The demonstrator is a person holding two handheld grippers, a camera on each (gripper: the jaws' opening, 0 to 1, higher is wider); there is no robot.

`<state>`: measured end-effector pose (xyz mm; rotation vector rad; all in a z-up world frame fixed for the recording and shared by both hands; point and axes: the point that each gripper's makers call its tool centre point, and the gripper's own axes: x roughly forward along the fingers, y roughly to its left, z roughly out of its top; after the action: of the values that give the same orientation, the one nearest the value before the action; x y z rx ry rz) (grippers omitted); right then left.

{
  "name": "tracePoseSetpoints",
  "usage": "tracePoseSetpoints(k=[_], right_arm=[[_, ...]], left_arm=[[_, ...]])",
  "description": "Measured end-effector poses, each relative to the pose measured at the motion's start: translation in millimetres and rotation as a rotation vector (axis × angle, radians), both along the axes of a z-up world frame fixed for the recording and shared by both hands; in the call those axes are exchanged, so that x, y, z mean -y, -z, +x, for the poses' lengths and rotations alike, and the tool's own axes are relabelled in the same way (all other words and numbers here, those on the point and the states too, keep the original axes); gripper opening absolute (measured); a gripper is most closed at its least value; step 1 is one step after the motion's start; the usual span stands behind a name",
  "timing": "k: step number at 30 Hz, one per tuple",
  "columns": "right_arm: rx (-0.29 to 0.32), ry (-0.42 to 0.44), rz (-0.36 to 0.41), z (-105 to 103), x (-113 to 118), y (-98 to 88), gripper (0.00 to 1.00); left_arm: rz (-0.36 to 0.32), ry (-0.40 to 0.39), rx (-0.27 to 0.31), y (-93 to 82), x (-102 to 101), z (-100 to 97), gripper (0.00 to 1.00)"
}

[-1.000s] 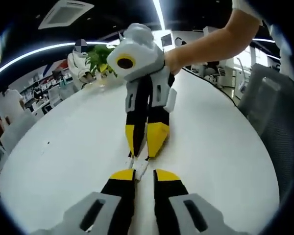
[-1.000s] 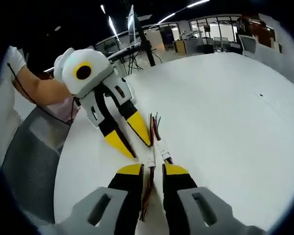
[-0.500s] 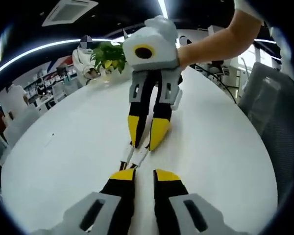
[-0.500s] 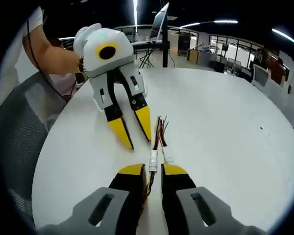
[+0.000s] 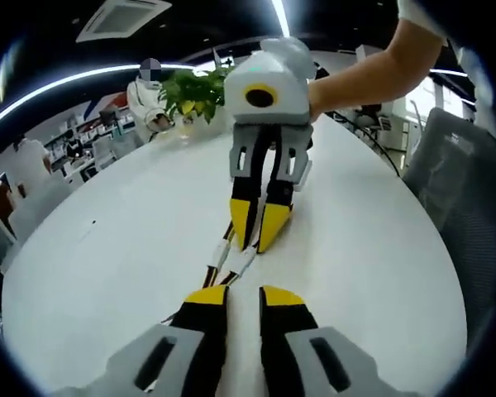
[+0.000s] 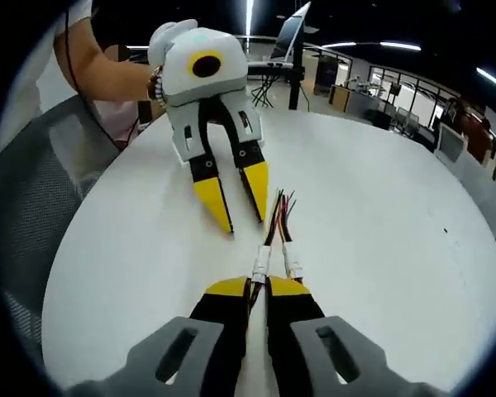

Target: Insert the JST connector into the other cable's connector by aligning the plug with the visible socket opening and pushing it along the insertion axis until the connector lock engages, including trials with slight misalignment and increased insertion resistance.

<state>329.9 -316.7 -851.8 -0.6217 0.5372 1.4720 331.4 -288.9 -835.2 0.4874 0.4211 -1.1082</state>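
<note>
Right gripper view: right gripper closed on cable beside connectors; left gripper hangs open. Light, floppy wires; grip the stiff housing.

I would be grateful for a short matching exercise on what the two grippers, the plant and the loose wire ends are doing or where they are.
Things:
1. left gripper
2. right gripper
3. green plant
4. loose wire ends

States or places:
A. at the far edge of the white table
B. jaws closed on a cable
C. fanned out on the table, beside a yellow gripper tip
D. jaws apart, holding nothing

Pairs: 1-D, 2-B, 3-A, 4-C
</note>
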Motion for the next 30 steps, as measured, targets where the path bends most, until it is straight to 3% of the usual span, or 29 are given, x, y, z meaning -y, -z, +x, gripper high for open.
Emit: tracePoseSetpoints(k=[13,22,30], right_arm=[[0.008,-0.131,-0.003,-16.8,3.2,-1.3,0.04],[0.038,-0.226,-0.045,-14.7,7.6,-2.0,0.04],[0.038,-0.246,-0.049,-10.2,4.1,-2.4,0.04]], left_arm=[[-0.003,0.007,-0.018,2.0,1.6,-1.8,0.08],[-0.002,0.006,-0.059,7.2,2.1,-5.9,0.08],[-0.015,-0.008,-0.082,7.7,0.9,-3.9,0.07]])
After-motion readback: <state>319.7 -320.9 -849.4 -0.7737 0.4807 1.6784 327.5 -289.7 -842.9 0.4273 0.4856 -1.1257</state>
